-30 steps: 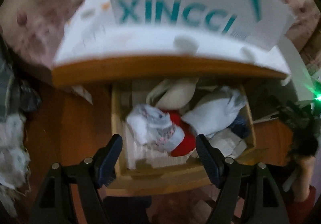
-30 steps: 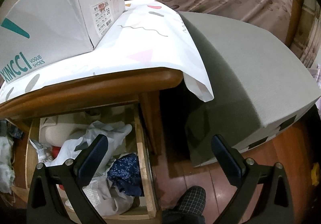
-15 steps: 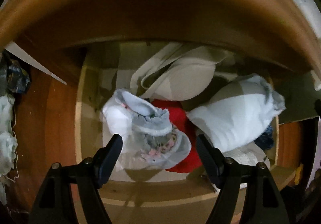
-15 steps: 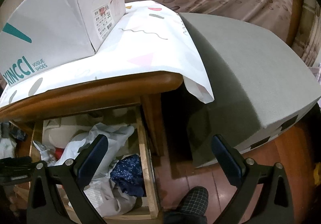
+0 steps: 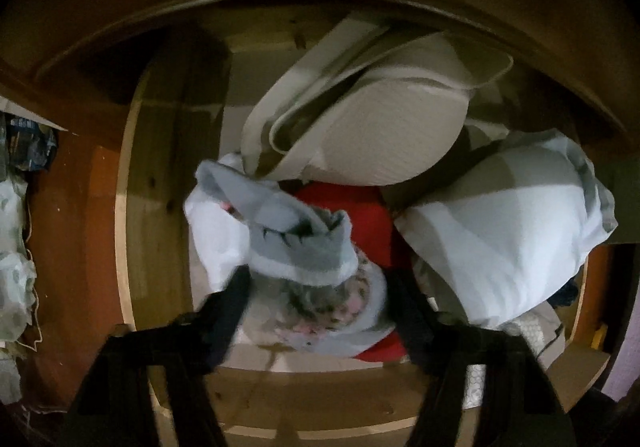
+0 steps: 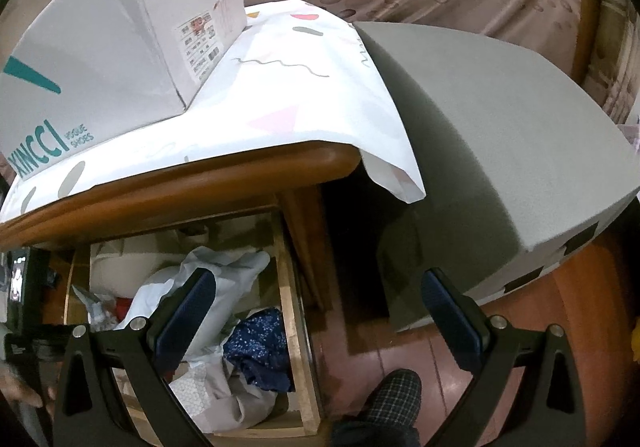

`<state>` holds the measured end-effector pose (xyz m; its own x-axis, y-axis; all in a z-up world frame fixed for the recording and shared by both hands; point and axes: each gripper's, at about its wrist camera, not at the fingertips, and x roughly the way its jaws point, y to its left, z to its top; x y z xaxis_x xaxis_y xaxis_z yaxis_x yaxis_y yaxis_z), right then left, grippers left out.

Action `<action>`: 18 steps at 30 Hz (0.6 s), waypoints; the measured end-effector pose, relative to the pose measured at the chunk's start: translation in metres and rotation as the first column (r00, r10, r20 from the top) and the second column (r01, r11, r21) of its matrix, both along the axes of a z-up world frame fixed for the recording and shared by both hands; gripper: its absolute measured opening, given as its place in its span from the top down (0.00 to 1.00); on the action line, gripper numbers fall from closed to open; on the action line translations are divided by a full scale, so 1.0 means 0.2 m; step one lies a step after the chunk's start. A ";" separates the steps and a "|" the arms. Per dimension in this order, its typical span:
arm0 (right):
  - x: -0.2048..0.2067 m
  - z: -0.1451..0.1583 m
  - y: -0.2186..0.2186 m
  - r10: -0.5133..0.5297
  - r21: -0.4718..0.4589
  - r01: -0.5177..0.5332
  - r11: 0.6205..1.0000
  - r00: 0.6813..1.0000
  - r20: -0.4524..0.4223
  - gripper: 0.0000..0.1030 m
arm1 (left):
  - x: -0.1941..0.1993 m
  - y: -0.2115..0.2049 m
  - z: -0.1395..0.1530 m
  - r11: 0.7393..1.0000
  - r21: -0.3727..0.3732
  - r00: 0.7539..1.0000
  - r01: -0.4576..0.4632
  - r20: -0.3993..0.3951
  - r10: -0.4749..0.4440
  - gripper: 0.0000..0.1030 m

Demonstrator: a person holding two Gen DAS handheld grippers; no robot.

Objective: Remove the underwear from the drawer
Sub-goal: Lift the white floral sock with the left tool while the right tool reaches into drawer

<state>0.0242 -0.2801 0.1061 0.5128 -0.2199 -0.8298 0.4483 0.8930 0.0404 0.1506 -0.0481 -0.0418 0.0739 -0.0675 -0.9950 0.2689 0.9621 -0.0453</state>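
Note:
In the left wrist view, a crumpled pale blue and white underwear (image 5: 304, 259) with a floral patch lies on top of a red garment (image 5: 360, 215) in the open wooden drawer (image 5: 124, 247). My left gripper (image 5: 318, 307) points straight down into the drawer. Its jaws are closing with that underwear between them, and the cloth fills the gap. My right gripper (image 6: 318, 287) hangs open and empty above the drawer's right wall (image 6: 290, 307).
A beige bra (image 5: 380, 127) and a white bundle (image 5: 500, 239) share the drawer with a navy floral garment (image 6: 260, 347). The tabletop edge (image 6: 200, 187) overhangs the drawer and carries a shoe box (image 6: 100, 47). A grey cushion (image 6: 500, 147) stands to the right, a slippered foot (image 6: 392, 399) below.
My left gripper has dropped from above the tabletop down into the drawer, and the pale blue underwear now sits between its fingers. The right gripper has stayed still.

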 end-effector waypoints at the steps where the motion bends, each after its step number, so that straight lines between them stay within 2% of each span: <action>1: 0.00 0.00 0.00 0.003 -0.002 -0.003 1.000 1.000 -0.002 0.01 | 0.00 0.00 0.00 1.000 -0.014 1.000 -0.002 -0.006 0.002 0.54; 5: 0.00 -0.01 0.01 0.006 -0.003 -0.006 1.000 1.000 -0.007 0.01 | -0.02 -0.01 0.01 1.000 -0.024 1.000 0.007 0.010 -0.007 0.74; 6: 0.01 -0.01 0.01 0.006 -0.004 -0.006 1.000 1.000 -0.008 0.01 | -0.02 -0.02 0.01 1.000 -0.022 1.000 0.013 0.017 -0.013 0.75; 12: 0.01 -0.01 0.03 0.016 -0.006 -0.016 1.000 1.000 -0.009 0.01 | -0.09 0.02 0.07 0.997 -0.064 0.999 0.035 0.035 -0.033 0.78; 18: 0.02 -0.01 0.08 0.089 0.031 -0.089 0.996 0.996 0.002 0.01 | -0.20 0.03 0.21 0.993 -0.062 0.987 0.099 0.132 -0.090 0.78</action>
